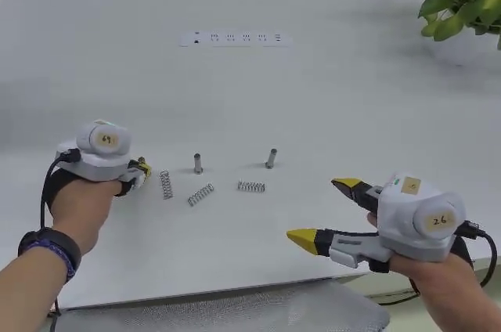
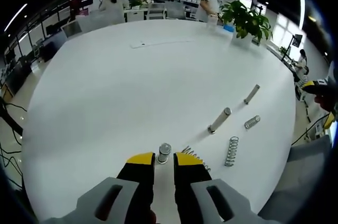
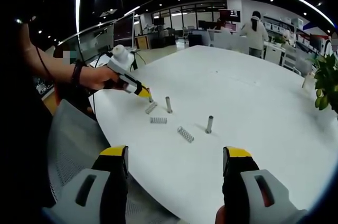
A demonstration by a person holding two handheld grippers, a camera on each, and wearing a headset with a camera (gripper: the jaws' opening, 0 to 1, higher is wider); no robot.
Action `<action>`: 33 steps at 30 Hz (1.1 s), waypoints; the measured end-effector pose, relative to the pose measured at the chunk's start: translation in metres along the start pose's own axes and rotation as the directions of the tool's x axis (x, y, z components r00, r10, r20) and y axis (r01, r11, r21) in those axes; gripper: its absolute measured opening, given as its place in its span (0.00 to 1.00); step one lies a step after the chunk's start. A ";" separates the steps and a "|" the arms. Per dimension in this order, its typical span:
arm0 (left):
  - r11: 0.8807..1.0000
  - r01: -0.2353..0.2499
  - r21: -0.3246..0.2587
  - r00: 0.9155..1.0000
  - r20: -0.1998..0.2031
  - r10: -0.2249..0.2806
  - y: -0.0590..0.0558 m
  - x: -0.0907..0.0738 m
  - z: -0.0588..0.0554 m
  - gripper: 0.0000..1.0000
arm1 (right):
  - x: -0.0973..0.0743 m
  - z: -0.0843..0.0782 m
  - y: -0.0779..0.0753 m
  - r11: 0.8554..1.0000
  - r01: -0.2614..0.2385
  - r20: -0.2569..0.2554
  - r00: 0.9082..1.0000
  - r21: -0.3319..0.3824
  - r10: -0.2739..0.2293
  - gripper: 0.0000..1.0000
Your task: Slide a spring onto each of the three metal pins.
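left claw (image 2: 165, 159) pinches pin (image 2: 165, 149) | right claw (image 3: 176, 155) wide open, empty | spring (image 2: 232, 151) right of left claw: likely light, squashy; grip mid-coil

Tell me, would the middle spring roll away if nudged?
Probably: the spring lies on its side on the smooth table, so it may roll. Its thin open coils look light and would likely squash when pinched.

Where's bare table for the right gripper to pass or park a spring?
Bare: the wide stretch between the power strip and the pins; also right of the right-hand pin, ahead of the right gripper. Crowded: springs beside the left gripper and its pin.
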State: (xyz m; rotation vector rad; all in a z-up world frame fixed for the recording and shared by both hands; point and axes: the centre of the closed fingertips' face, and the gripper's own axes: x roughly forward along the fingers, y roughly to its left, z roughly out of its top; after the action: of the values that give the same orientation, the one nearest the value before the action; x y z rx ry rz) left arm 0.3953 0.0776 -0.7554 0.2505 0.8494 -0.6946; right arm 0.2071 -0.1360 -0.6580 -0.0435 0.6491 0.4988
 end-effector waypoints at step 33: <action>0.999 0.036 -0.015 0.999 -0.033 -0.037 -0.006 -0.036 -0.045 0.30 | 0.006 -0.002 0.002 0.999 -0.031 -0.006 1.000 -0.014 0.031 0.72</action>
State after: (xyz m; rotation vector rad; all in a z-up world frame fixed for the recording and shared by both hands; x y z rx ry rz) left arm 0.3479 0.1109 -0.7571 0.2344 0.8924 -0.7199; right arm 0.2092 -0.1322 -0.6624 -0.0482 0.6525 0.5329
